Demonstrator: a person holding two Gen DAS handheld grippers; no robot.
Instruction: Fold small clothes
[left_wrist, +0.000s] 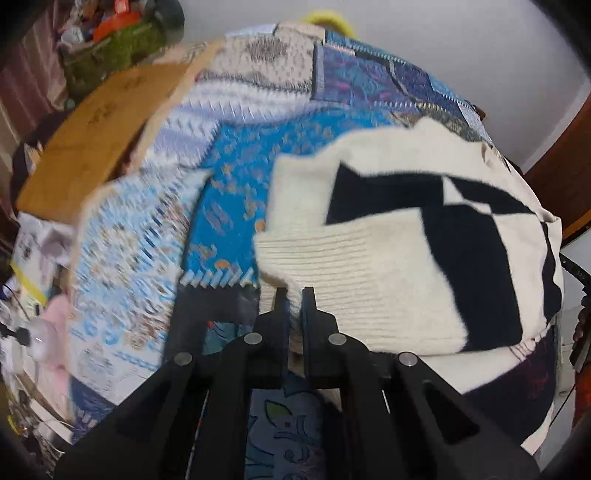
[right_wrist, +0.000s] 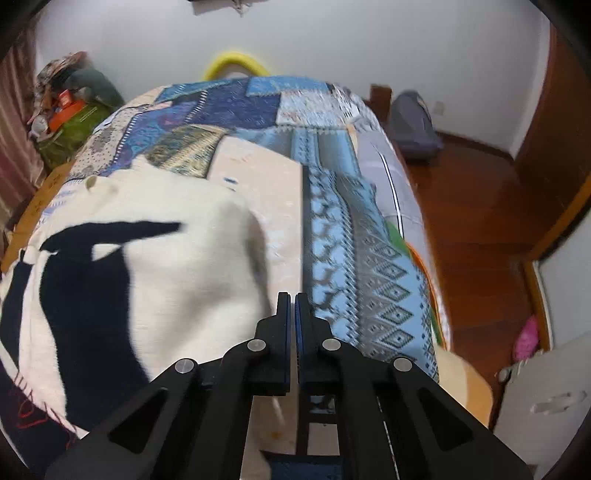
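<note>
A small cream knit sweater (left_wrist: 388, 236) with black shapes lies on the patchwork bedspread (left_wrist: 229, 177). My left gripper (left_wrist: 294, 295) is shut on the sweater's ribbed cuff edge, with cream knit pinched between the jaws. In the right wrist view the same sweater (right_wrist: 155, 258) lies to the left. My right gripper (right_wrist: 291, 299) is shut at the sweater's right edge; a bit of cream fabric hangs below the jaws, so it seems to pinch the sweater.
The bedspread (right_wrist: 369, 288) covers a bed. A wooden board (left_wrist: 96, 129) lies at its far left side, with clutter and a green bag (left_wrist: 110, 48) beyond. Wooden floor (right_wrist: 472, 206) and a grey bag (right_wrist: 413, 122) lie to the right.
</note>
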